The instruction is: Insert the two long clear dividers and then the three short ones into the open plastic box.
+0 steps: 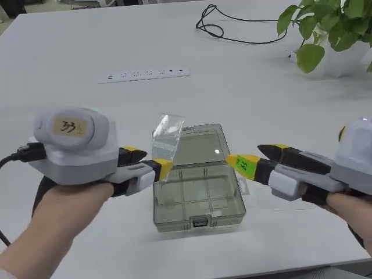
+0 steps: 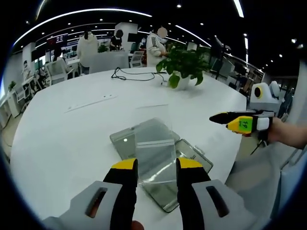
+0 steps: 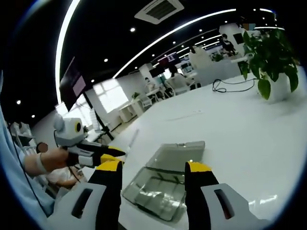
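Left claw point(image 2: 153, 164) clamps a clear divider point(image 1: 168, 135) upright near the plastic box point(image 1: 174, 224); right claw point(image 3: 154, 167) stands apart, empty.

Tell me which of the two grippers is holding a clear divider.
The left gripper: a clear divider stands clamped between its jaws, near the open plastic box. The right gripper is open and empty.

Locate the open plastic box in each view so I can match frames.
Head view: open plastic box, lower centre.
Left gripper view: box low centre, partly behind the clear divider held in the left gripper.
Right gripper view: box bottom centre, framed by the right gripper, jaws apart.
Shared landmark: potted plant beyond the box, in all three.
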The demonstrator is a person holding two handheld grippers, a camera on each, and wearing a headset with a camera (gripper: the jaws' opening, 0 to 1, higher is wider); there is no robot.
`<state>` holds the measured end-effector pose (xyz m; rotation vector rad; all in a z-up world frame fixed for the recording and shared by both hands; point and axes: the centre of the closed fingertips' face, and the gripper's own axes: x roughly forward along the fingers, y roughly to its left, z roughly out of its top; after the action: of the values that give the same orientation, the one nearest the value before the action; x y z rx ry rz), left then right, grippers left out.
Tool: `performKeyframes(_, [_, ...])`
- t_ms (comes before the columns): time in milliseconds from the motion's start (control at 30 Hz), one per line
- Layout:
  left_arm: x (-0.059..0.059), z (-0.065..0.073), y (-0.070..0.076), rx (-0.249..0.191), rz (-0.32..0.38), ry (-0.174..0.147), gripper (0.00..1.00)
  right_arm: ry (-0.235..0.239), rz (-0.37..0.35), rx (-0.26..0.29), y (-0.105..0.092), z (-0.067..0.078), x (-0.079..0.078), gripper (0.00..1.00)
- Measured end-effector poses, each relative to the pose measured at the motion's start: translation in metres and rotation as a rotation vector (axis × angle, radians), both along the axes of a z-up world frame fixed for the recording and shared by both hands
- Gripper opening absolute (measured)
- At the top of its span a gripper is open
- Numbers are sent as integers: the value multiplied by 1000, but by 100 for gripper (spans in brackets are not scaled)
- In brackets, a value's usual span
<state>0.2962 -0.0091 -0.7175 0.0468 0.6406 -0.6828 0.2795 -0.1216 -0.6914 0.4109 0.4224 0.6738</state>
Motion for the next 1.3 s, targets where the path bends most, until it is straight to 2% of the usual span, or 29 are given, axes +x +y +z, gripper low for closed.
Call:
performKeyframes(100, [-2,3,-8,-13,-11,-8,30,6,3,65,8,5,2,47])
performKeyframes(133, [-3,5,-12,-14,-18,-13,30,34,-3,88,11,4,3,46])
performKeyframes(233, [-5,7,-18,-19,-31,-20,30,45,-8,129,15,5,5,41])
performKeyframes(333, [-8,9,-24,-10,-46,-33,30,98,-33,233,19,8,9,37])
performKeyframes(433, [-10,13,-30,-23,-57,-33,30,112,-34,249,23,7,11,34])
performKeyframes(467, [-9,16,-32,-3,-72,-66,30,129,-34,270,25,7,11,32])
performKeyframes(500, [-10,16,-32,20,-81,-73,30,141,-40,297,27,8,11,30])
performKeyframes(567, [-10,18,-36,7,-79,-75,30,162,-43,354,31,12,12,29])
performKeyframes(633, [-11,19,-40,2,-82,-76,30,164,-58,387,32,15,14,27])
performKeyframes(733, [-11,19,-43,18,-94,-94,30,172,-60,387,37,15,15,22])
performKeyframes(833, [-12,20,-46,11,-96,-95,30,180,-61,391,40,14,15,15])
performKeyframes(1033, [-11,22,-49,3,-93,-105,30,197,-60,395,42,11,13,10])
performKeyframes(1300, [-12,21,-51,6,-99,-102,30,209,-78,411,40,10,14,7])
